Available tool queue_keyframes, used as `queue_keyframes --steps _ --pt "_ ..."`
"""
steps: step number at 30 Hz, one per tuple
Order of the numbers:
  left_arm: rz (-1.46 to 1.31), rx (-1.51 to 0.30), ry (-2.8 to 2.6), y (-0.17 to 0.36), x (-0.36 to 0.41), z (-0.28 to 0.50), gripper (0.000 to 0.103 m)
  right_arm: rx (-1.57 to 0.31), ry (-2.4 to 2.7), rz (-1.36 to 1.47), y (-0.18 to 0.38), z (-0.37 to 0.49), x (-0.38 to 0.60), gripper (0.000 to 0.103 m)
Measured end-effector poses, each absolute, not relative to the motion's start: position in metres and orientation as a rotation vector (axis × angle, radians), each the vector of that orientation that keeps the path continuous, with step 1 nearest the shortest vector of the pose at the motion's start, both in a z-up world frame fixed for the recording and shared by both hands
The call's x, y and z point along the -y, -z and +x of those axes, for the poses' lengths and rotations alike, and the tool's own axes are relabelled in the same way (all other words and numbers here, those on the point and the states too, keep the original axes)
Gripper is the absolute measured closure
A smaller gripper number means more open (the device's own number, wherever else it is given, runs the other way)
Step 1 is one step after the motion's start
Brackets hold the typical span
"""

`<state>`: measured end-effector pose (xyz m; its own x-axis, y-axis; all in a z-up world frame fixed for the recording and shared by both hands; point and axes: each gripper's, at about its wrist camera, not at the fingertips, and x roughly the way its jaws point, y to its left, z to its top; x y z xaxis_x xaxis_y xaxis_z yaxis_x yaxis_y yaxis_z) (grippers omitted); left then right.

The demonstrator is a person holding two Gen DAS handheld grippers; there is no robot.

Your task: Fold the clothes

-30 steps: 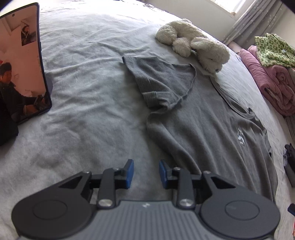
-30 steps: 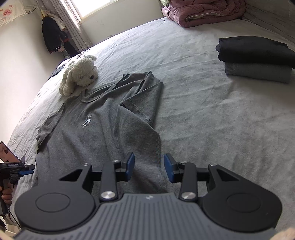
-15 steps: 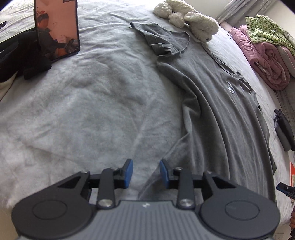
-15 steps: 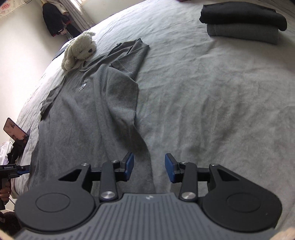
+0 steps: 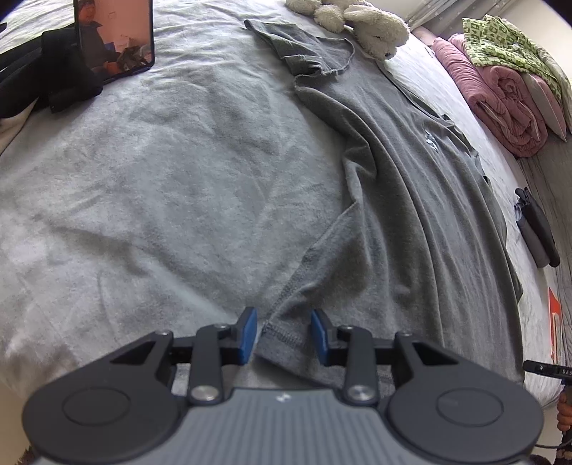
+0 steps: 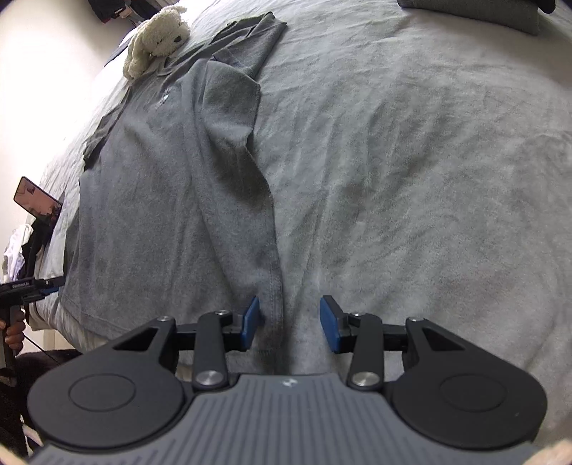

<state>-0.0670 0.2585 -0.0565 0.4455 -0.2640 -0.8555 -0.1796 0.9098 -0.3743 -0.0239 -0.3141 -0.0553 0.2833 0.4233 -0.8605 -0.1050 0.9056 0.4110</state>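
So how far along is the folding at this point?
Done: two folded garments stacked on the bed. In hand: both grippers, left and right, open over the grey T-shirt's bottom corners, neither gripping. Left: every fold of this shirt.

A bed [image 5: 161, 186] spread with a pale grey, creased cover carries everything. A grey T-shirt [image 5: 422, 200] lies flat along it, front up, one sleeve doubled over near the collar. Just beyond the collar rests a cream plush dog [image 5: 371, 21]. A phone [image 5: 114, 35] stands propped by dark cloth at the left edge. Folded dark and grey clothes [image 6: 500, 14] are stacked well apart from the shirt. Rolled pink bedding [image 5: 500, 100] seems to lie at the bed's far side.
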Motion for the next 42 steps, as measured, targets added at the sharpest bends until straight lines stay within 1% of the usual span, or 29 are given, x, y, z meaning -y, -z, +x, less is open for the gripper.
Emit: queue_keyframes --steps 2,3,4,5,6,14,19,22,29,32,33,34,35,37,38,39,40,41,42 --pt "-0.423 -1.111 0.03 0.055 -0.255 -0.071 0.09 -1.231 -0.351 0.284 0.059 -0.032 0.311 0.066" --pt "-0.415 -1.105 0.017 0.054 -0.254 -0.073 0.098 -1.227 -0.343 0.275 0.059 -0.035 0.309 0.077" --pt "-0.422 -1.09 0.006 0.052 -0.255 -0.077 0.099 -1.224 -0.34 0.27 0.06 -0.038 0.305 0.084" --pt "-0.428 -1.075 -0.004 0.049 -0.255 -0.08 0.099 -1.22 -0.344 0.268 0.059 -0.04 0.303 0.097" --pt "-0.43 -1.053 -0.012 0.043 -0.255 -0.086 0.099 -1.215 -0.349 0.268 0.058 -0.042 0.3 0.098" --pt "-0.408 -0.873 -0.029 -0.02 -0.256 -0.137 0.099 -1.101 -0.357 0.19 0.016 -0.059 0.293 0.098" --pt "-0.328 -0.824 -0.08 -0.034 -0.248 -0.157 0.099 -1.074 -0.376 0.148 0.001 -0.069 0.287 0.098" --pt "-0.283 -0.869 -0.088 -0.023 -0.243 -0.158 0.099 -1.088 -0.372 0.105 0.005 -0.072 0.28 0.098" --pt "-0.241 -1.032 -0.122 0.038 -0.241 -0.146 0.099 -1.186 -0.328 0.122 0.042 -0.066 0.283 0.098" --pt "-0.25 -1.061 -0.115 0.045 -0.244 -0.142 0.097 -1.215 -0.321 0.138 0.049 -0.062 0.284 0.098" --pt "-0.251 -1.064 -0.114 0.044 -0.245 -0.141 0.094 -1.22 -0.32 0.144 0.049 -0.061 0.285 0.096" --pt "-0.251 -1.063 -0.115 0.041 -0.246 -0.14 0.093 -1.225 -0.32 0.15 0.048 -0.059 0.285 0.093" --pt "-0.252 -1.06 -0.115 0.039 -0.247 -0.14 0.093 -1.225 -0.319 0.147 0.045 -0.058 0.285 0.089" --pt "-0.245 -1.042 -0.126 0.032 -0.249 -0.137 0.085 -1.218 -0.316 0.135 0.04 -0.055 0.285 0.085" --pt "-0.24 -1.027 -0.132 0.028 -0.25 -0.136 0.082 -1.213 -0.314 0.127 0.037 -0.054 0.285 0.081" --pt "-0.235 -1.012 -0.137 0.025 -0.251 -0.134 0.076 -1.208 -0.312 0.119 0.034 -0.052 0.284 0.072" --pt "-0.23 -0.994 -0.142 0.021 -0.251 -0.13 0.072 -1.2 -0.309 0.115 0.033 -0.049 0.284 0.068" --pt "-0.226 -0.978 -0.142 0.017 -0.251 -0.127 0.071 -1.191 -0.307 0.112 0.031 -0.046 0.284 0.065" --pt "-0.225 -0.966 -0.138 0.014 -0.249 -0.124 0.069 -1.187 -0.305 0.113 0.029 -0.042 0.284 0.065"
